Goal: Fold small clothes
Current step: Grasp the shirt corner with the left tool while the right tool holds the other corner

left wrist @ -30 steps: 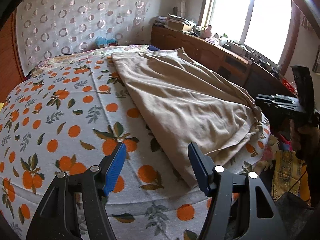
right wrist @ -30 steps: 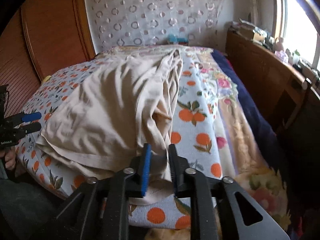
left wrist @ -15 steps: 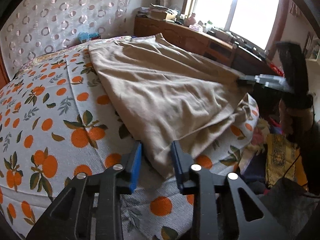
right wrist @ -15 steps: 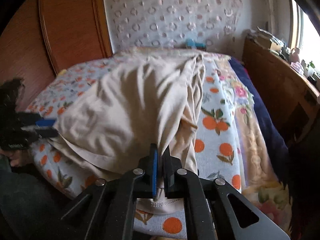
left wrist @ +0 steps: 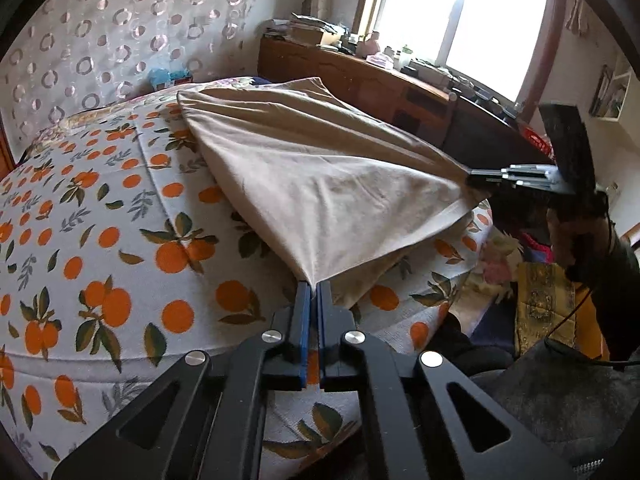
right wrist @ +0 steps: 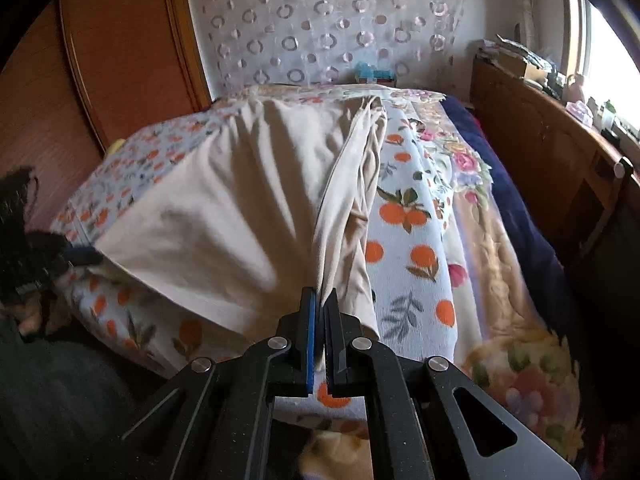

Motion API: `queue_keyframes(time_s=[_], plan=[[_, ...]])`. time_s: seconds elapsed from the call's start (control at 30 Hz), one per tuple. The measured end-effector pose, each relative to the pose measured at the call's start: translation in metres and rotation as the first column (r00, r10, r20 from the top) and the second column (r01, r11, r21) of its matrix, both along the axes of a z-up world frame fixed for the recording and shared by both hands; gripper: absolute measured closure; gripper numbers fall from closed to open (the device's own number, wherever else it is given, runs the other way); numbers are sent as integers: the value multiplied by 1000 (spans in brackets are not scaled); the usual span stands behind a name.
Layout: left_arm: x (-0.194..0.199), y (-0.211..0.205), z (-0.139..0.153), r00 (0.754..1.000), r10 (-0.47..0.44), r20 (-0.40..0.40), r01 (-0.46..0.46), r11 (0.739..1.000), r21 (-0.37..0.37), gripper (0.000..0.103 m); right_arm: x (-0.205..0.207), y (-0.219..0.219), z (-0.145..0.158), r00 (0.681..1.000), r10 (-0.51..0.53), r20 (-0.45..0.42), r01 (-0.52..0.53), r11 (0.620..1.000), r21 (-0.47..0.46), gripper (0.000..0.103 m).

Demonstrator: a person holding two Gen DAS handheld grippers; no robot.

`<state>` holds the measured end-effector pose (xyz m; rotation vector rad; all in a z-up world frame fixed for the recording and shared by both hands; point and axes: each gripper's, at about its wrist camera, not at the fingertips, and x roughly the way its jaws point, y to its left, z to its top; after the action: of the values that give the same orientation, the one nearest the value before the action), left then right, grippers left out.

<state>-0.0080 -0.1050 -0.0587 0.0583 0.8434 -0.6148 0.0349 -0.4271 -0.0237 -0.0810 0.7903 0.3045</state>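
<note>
A beige garment (left wrist: 320,176) lies spread on the orange-print bedspread (left wrist: 100,220). My left gripper (left wrist: 314,286) is shut on the garment's near left corner. My right gripper (right wrist: 321,294) is shut on its near right corner; it also shows in the left wrist view (left wrist: 472,178) at the right. The near hem is lifted and stretched taut between the two grippers above the bed's foot edge. In the right wrist view the garment (right wrist: 240,208) fans out in folds, and the left gripper (right wrist: 86,256) shows at the left edge.
A wooden cabinet (left wrist: 360,80) with clutter runs along the right of the bed under a bright window. A wooden headboard panel (right wrist: 100,60) stands at left. A dark blue blanket (right wrist: 500,184) and a floral blanket (right wrist: 500,320) hang at the bed's right side.
My left gripper moved from open over the bedspread to the garment's corner and shut on it. My right gripper closed fully on the other corner. The hem rose and pulled taut.
</note>
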Motion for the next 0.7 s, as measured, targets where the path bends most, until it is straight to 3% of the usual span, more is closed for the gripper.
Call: queue_keyframes(time_s=[0.27, 0.3, 0.33, 0.4, 0.6, 0.7], plan=[[2, -3, 1, 1000, 6, 11, -7, 1000, 7, 100, 5, 6, -9, 999, -25, 41, 27, 998, -56, 91], [3, -3, 0, 1000, 8, 9, -8, 1000, 8, 100, 5, 6, -11, 999, -23, 37, 25, 998, -55, 82], [4, -3, -1, 1000, 10, 6, -10, 1000, 9, 100, 6, 6, -12, 999, -24, 31, 26, 998, -50, 62], [6, -3, 0, 1000, 12, 5, -12, 1000, 14, 99, 8, 2, -16, 999, -28, 26, 28, 999, -33, 44], [7, -5, -1, 1000, 19, 3, -19, 1000, 20, 99, 19, 1, -29, 999, -16, -35, 16, 1000, -5, 43], [7, -5, -2, 1000, 25, 5, -25, 1000, 20, 99, 16, 3, -29, 1000, 8, -16, -8, 1000, 4, 43]])
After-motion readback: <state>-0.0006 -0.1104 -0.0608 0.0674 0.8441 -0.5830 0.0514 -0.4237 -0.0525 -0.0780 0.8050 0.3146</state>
